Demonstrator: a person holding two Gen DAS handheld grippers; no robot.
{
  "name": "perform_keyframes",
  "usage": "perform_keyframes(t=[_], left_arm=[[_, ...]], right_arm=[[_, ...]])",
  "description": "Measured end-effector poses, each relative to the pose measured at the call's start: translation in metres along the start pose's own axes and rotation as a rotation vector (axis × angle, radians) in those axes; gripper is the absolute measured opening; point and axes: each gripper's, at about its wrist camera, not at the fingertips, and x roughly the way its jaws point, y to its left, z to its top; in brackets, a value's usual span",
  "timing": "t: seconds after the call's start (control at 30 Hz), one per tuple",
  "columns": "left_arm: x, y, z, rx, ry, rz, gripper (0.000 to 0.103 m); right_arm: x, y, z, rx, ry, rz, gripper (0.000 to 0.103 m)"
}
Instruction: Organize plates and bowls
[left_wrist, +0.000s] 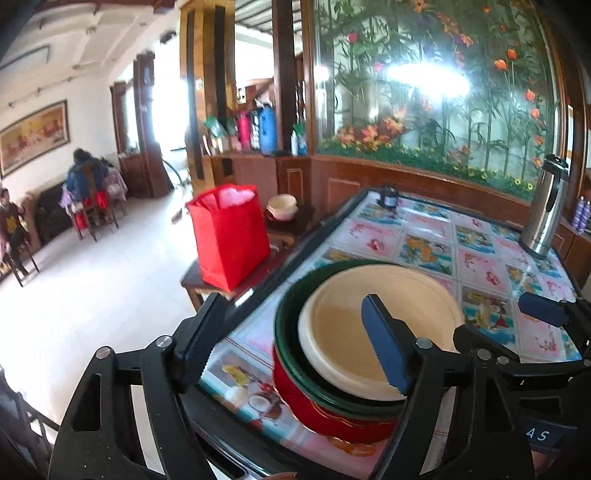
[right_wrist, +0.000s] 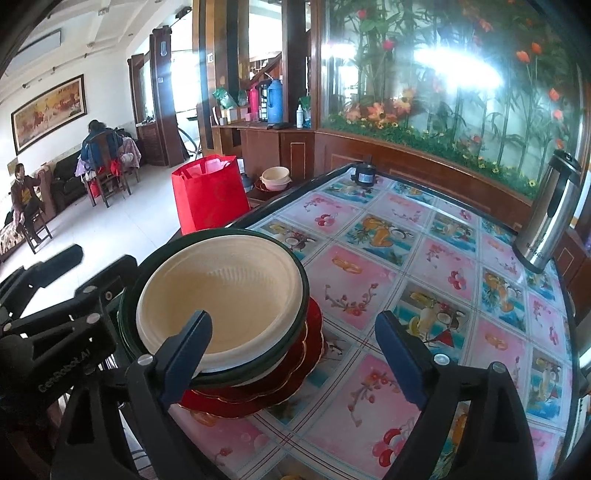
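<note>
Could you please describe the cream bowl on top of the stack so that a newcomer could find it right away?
Start at the table with the glossy fruit-and-flower tile pattern and go to its near left corner, where the dishes are stacked. The cream bowl sits on top, nested inside a dark green bowl above red scalloped plates. It is the only pale, plain piece in that stack.

A large glass panel (right_wrist: 443, 92) filled with bamboo and bright artificial flowers backs the worktop (right_wrist: 424, 258), whose cover shows squares of fruit and blossom. Window glare flares off the glass. A steel thermos jug (right_wrist: 546, 218) stands at the far right edge. Beyond, a wooden counter (right_wrist: 273, 144) carries a blue flask (right_wrist: 275, 101), and a red bag (right_wrist: 208, 195) sits on a low stool. Pale floor tiles (right_wrist: 140, 229) stretch toward seated people (right_wrist: 98, 147) under a long framed painting (right_wrist: 48, 110).
</note>
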Motion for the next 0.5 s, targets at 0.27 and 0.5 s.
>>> perform_keyframes(t=[0.27,0.5], left_arm=[[0.0004,-0.0001,-0.0002,0.003,0.009,-0.011,0.079],[0.0000,-0.0002,-0.0018,0.003,0.016,-0.018,0.079]], right_arm=[[-0.0022,0.0004,-0.0012,0.000,-0.016,-0.020,0.090],[-0.0015,-0.0010,-0.0035,0.002,-0.008,-0.024,0.090]])
